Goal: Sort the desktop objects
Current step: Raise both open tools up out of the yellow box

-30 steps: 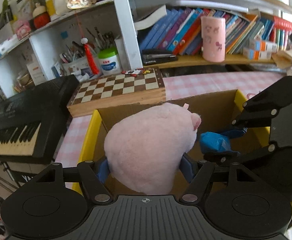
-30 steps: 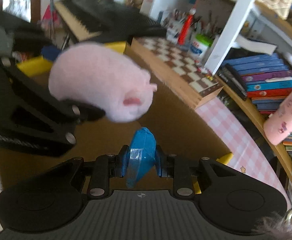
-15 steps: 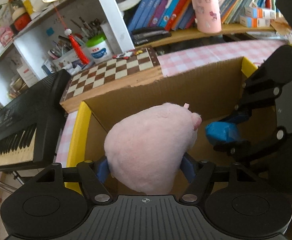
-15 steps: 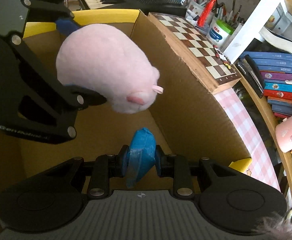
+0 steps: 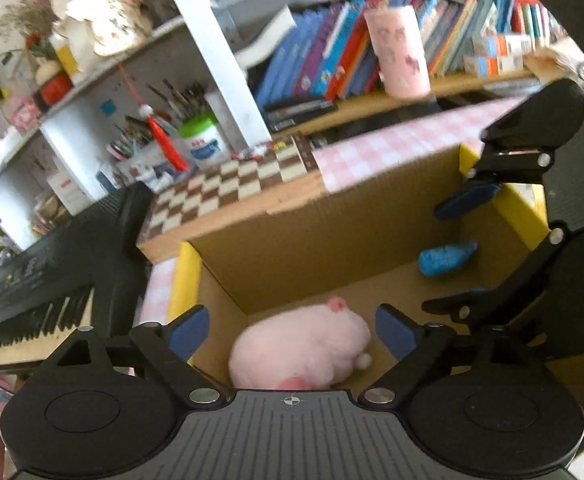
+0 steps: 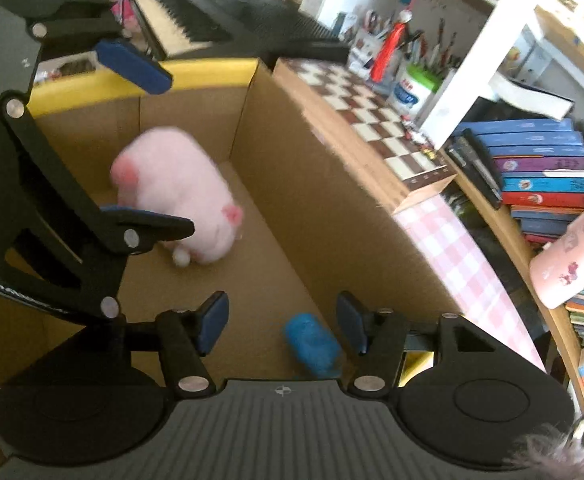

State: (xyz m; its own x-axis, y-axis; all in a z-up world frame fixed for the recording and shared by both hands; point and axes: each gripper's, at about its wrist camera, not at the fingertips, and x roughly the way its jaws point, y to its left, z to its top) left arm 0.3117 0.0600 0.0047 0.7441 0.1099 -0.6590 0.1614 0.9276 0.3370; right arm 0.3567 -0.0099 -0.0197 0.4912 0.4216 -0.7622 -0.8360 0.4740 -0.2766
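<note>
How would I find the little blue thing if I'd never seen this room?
Look for the big cardboard box with yellow edges, beside the wooden chessboard. On its floor lie two things: a fluffy pink plush toy and, apart from it, the blue wrapped packet. The packet is the small, crinkly, bright blue one.

A tabletop (image 5: 392, 148) under a pink-and-white checked cloth runs along a white shelving unit (image 5: 212, 52). The lower wooden shelf (image 5: 372, 100) carries a row of upright books (image 5: 324, 64) and a pink patterned cup (image 5: 402, 56). A wooden chessboard (image 5: 228, 188) lies on the tabletop, touching a black electronic keyboard (image 5: 52, 264). Behind them stand a pen holder (image 6: 416, 80) and a hanging red tassel (image 5: 164, 142). Daylight is bright and even.
</note>
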